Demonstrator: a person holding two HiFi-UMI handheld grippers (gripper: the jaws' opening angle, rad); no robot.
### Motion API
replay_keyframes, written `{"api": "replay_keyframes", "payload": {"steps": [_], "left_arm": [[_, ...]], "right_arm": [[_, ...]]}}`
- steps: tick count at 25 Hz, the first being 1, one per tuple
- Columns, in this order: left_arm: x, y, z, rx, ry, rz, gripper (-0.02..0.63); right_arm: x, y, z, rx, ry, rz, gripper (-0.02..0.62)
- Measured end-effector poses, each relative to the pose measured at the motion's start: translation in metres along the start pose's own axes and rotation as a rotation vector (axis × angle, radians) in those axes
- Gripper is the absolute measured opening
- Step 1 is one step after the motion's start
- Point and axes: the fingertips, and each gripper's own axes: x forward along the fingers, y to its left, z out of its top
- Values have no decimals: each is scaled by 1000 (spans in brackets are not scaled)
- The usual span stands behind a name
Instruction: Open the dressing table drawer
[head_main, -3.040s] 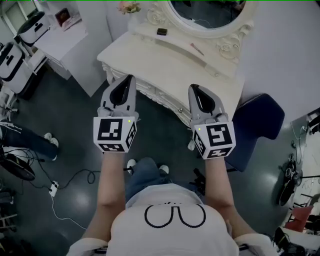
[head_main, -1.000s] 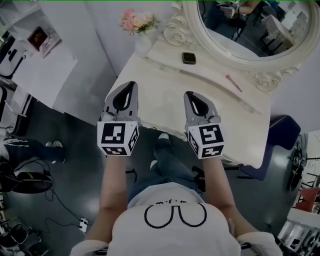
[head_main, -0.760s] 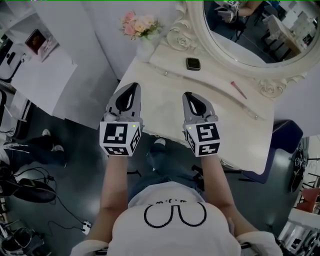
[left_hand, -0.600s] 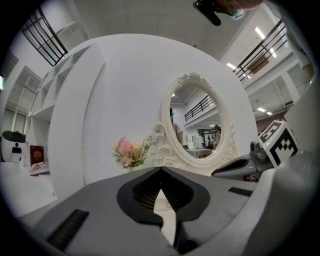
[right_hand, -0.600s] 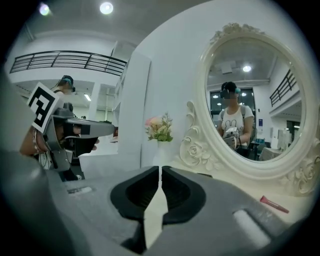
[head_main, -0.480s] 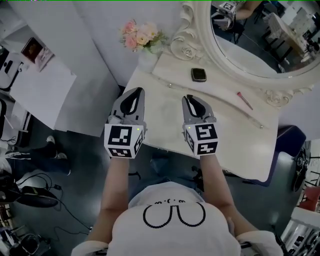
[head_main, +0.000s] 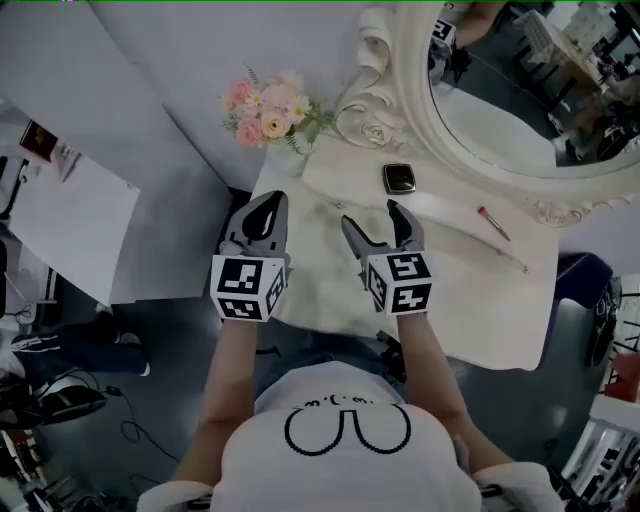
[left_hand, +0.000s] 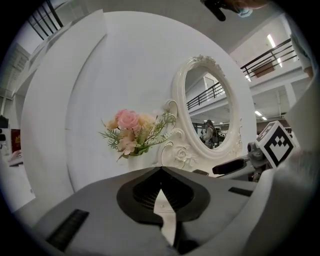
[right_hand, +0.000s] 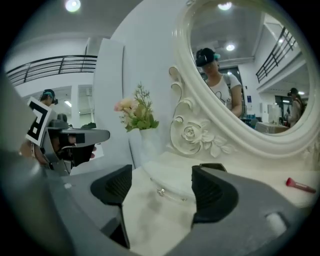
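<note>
Right gripper (head_main: 371, 214): jaws just opened, now spread wide and empty, tilted slightly down toward the small clear knob (right_hand: 161, 192) of the cream dressing table drawer (right_hand: 175, 184). The drawer appears shut, in the raised tier on the counter (head_main: 470, 320). Grasping and pulling remain. Left gripper (head_main: 272, 200): jaws pressed together, empty, alongside, forearm extended.

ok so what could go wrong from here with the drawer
The jaws of the right hand-held gripper have just been opening, with nothing between them. The knob is tiny, so they could close beside it or slip off. The flowers stand just ahead of the left hand-held gripper, which is shut, so a stray push might tip them.
</note>
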Motion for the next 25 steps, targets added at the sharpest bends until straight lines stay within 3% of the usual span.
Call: {"api": "replay_keyframes", "payload": {"steps": [8,14,16,25], "left_arm": [[27,16,-11,-12,31,-49,-2],[35,25,-31,-35,75,-111,-2],[36,28,-36,-36,90,-129,-2],[33,44,-44,-38,110,-161,-2]], "right_arm": [[21,11,-29,126,115,-47,339],[59,9,-77,226,247,-152,259],[70,6,-86,236,269,-181,219],[112,0,-102,261,318,-247,164]]}}
